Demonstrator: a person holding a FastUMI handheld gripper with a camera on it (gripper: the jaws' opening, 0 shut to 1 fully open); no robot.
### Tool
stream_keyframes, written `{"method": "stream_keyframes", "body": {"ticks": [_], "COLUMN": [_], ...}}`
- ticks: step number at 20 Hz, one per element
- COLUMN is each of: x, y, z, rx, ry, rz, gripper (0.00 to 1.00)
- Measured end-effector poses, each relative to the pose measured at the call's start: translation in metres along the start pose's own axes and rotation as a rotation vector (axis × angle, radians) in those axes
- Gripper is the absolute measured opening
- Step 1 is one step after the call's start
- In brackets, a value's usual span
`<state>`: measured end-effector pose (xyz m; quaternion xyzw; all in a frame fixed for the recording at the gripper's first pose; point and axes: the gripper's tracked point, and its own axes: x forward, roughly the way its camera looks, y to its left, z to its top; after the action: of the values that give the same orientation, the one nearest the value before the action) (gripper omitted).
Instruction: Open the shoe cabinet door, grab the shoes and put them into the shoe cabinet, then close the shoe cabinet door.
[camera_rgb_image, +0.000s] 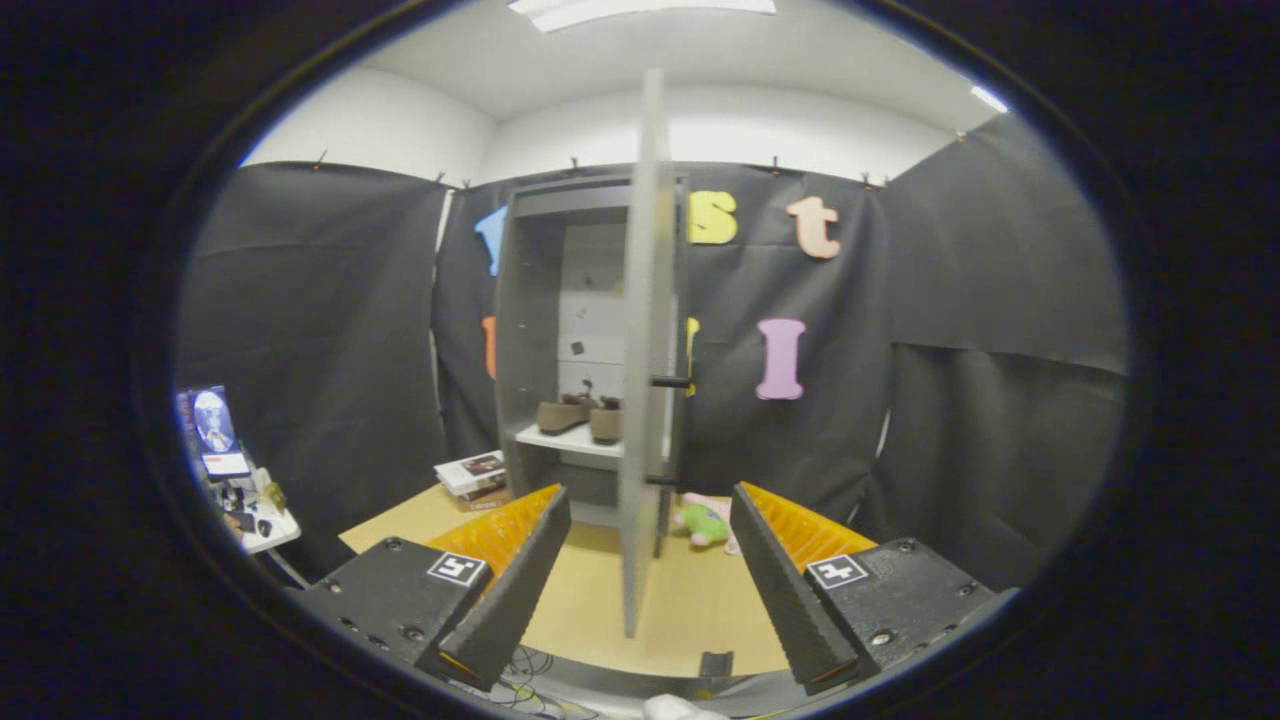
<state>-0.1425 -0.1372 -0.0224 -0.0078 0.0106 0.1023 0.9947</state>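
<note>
Your gripper (650, 580) is released, its two fingers spread wide and holding nothing. Straight ahead, in line with the gap between them, the shoe cabinet door (645, 350) stands swung out and edge-on to you, its long axis vertical and its lower edge reaching down between the fingertips. Beyond and slightly left of the door, the shoe cabinet (530, 330) is open. Two shoes (580, 415) sit side by side on one white shelf (560, 440) inside, so the remaining step is judged to be closing the door. Two dark handles (668, 382) project from the door's right face, one above the other. The closing push would therefore come from the door's right side, toward the left. On the bench (690, 610) you can count one stack of books (475, 475) left of the cabinet and one plush toy (705, 522) right of the door.
</note>
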Motion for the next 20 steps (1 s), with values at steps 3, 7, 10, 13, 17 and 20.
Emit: {"method": "stream_keyframes", "body": {"ticks": [3,7,10,13,17,20], "x": [0.014,0.051,0.088,0.113,0.119,0.116], "y": [-0.046,-0.058,-0.047,-0.025,-0.002,0.022], "z": [0.002,0.019,0.027,0.022,0.018,0.016], "rx": [0.024,0.053,0.064,0.042,0.007,-0.002], "ry": [-0.023,-0.048,-0.054,-0.023,0.001,0.016], "rz": [-0.06,-0.029,0.003,0.043,0.028,0.015], "gripper": [1.0,1.0,1.0,1.0,0.97,0.97]}}
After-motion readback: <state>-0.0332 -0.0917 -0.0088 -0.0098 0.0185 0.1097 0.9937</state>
